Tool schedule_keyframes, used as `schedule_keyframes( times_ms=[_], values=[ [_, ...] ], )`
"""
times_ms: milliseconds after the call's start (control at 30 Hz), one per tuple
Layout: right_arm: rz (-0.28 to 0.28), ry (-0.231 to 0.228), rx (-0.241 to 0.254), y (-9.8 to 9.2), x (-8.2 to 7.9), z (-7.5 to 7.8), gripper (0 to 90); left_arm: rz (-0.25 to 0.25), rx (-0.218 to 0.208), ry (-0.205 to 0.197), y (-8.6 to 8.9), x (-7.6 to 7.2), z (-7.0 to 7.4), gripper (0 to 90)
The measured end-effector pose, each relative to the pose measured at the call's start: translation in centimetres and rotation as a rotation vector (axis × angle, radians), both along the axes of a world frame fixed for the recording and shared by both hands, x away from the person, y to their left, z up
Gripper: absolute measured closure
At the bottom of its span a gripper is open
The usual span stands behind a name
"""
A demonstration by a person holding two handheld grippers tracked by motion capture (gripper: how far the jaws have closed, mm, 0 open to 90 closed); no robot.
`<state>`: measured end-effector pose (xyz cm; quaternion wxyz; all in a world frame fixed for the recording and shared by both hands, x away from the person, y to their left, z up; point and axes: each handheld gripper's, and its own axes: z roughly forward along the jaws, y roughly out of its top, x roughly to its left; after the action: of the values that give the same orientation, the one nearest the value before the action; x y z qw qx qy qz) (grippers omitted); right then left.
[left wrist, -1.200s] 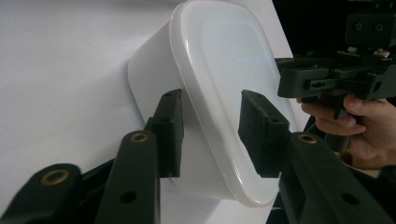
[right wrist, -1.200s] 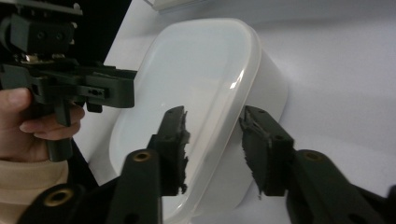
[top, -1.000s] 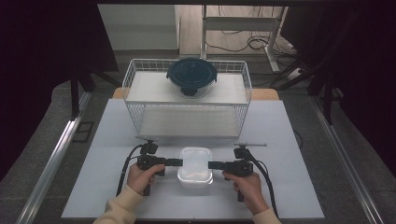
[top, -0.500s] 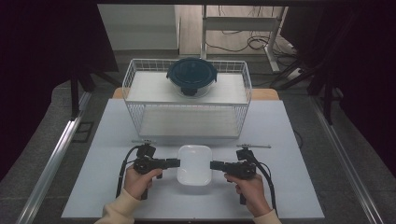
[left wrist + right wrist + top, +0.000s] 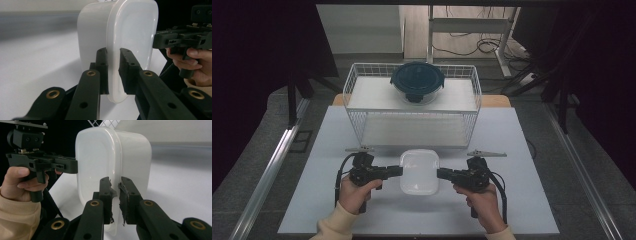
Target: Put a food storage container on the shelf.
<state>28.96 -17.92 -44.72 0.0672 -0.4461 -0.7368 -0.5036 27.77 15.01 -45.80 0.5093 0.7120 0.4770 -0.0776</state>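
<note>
Now white container (image 5: 419, 171) upside down, long axis away from person (both tongs clamped on its rim).

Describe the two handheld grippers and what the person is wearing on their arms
Both the left gripper and the right gripper are matte black with pistol-style handles, a black cable looping from each and a grey three-cornered plate on top. Their jaws are linked black bars with brass-coloured rivets. The right gripper's pads look frayed. The sleeves are cream-coloured.
</note>
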Motion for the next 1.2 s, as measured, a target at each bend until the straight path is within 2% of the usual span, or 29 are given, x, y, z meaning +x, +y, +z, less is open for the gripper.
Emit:
schedule_keyframes(
  times_ms=[33,200,433,467,533,667,1033,1200],
  values=[
    [-0.004,-0.008,0.000,0.0,0.0,0.2,80.1,-0.005,0.010,-0.007,0.0,0.1,0.3,78.4],
    [0.000,-0.044,0.009,0.1,0.3,1.6,80.1,-0.007,-0.001,-0.045,0.3,0.4,1.9,78.5],
    [0.012,-0.095,0.020,0.4,1.0,4.0,80.1,-0.008,0.005,-0.090,0.7,0.9,4.8,78.7],
    [0.012,-0.095,0.020,0.4,1.0,4.0,80.1,-0.008,0.005,-0.090,0.7,0.9,4.8,78.7],
    [0.019,-0.116,0.018,0.5,1.2,5.3,80.1,-0.012,0.000,-0.108,0.8,1.0,5.8,78.8],
    [0.023,-0.137,0.012,0.5,1.4,6.6,80.1,-0.014,-0.007,-0.121,0.9,1.1,6.6,78.9],
    [0.031,-0.161,0.016,1.0,2.1,8.9,80.0,-0.009,-0.010,-0.154,1.3,1.5,8.9,79.0],
    [0.032,-0.179,0.012,1.2,2.7,10.4,79.9,-0.008,-0.007,-0.176,1.6,2.1,10.9,79.2]
  ],
)
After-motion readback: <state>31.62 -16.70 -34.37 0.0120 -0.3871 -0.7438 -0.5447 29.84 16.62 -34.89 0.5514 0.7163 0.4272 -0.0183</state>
